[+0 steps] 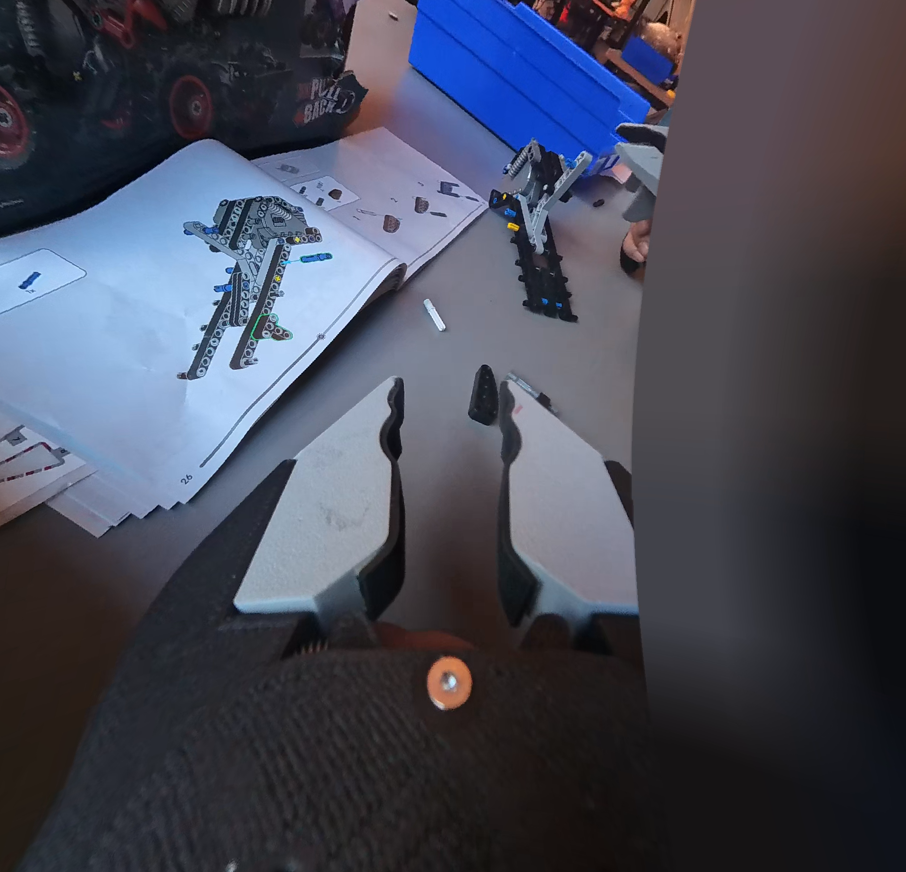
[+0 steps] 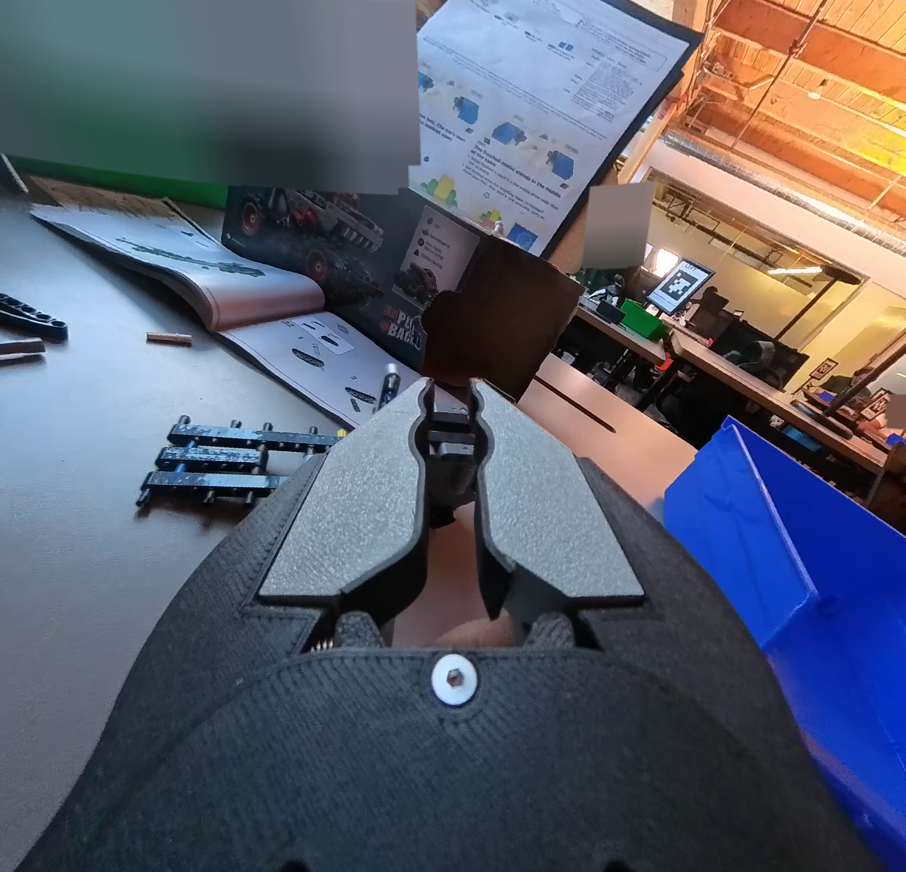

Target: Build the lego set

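Observation:
The partly built lego model (image 1: 537,231), black beams with grey arms and a spring, stands on the grey table (image 1: 490,343) before the blue bin. My right gripper (image 2: 451,387) is shut on the model's upper part (image 2: 448,436); its black frame (image 2: 220,456) sticks out to the left. That gripper also shows in the left wrist view (image 1: 637,172), at the model's top. My left gripper (image 1: 448,397) is open and low over the table. A small black triangular piece (image 1: 484,395) lies between its fingertips, close to the right finger. A white axle (image 1: 435,315) lies just beyond.
The open instruction booklet (image 1: 196,284) lies left, with the set's box (image 1: 147,39) behind it. A blue bin (image 1: 515,64) stands at the far right, close beside my right gripper (image 2: 784,554). A loose black beam (image 2: 29,314) and a brown axle (image 2: 169,338) lie at the left. The tips of one gripper are about 30 cm away from the tips of the other.

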The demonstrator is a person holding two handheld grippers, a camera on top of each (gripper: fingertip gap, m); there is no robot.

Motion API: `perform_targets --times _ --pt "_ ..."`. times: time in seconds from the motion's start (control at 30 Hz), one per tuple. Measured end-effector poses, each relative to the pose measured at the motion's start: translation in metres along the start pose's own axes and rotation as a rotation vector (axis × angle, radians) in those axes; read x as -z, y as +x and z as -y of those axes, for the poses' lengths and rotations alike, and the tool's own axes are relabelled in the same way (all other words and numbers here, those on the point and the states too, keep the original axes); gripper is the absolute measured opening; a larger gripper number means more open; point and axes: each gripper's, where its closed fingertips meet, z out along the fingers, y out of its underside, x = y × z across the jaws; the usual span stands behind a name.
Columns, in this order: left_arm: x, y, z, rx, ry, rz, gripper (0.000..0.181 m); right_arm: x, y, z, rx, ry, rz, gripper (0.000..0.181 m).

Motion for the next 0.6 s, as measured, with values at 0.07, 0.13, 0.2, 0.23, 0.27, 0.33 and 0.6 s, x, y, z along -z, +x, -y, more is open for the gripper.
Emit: perform_targets --times 0.07,0.13,0.2,0.23,0.27,0.33,0.6 --pt "-0.001 0.001 -0.001 -0.016 -0.006 0.007 0.036 0.001 -0.002 0.002 0.009 0.008 0.004 0.010" --pt "-0.002 0.001 -0.002 -0.019 -0.013 0.008 0.036 0.000 -0.003 0.003 0.004 0.012 0.013 0.010" --pt "-0.002 0.000 -0.002 -0.007 -0.015 0.009 0.036 0.001 -0.006 0.005 -0.003 0.023 0.026 0.010" --pt "-0.001 0.000 -0.002 -0.005 -0.012 0.009 0.036 0.001 -0.008 0.006 -0.004 0.029 0.036 0.010" --pt "-0.001 0.000 -0.001 -0.007 -0.009 0.009 0.036 0.001 -0.012 0.007 -0.005 0.031 0.050 0.011" --pt "0.000 0.001 0.000 -0.019 -0.002 0.013 0.036 0.001 -0.018 0.011 0.014 0.036 0.070 0.011" --pt "-0.005 0.008 0.000 -0.130 -0.002 0.056 0.036 0.007 -0.039 0.025 0.033 0.081 0.118 0.014"
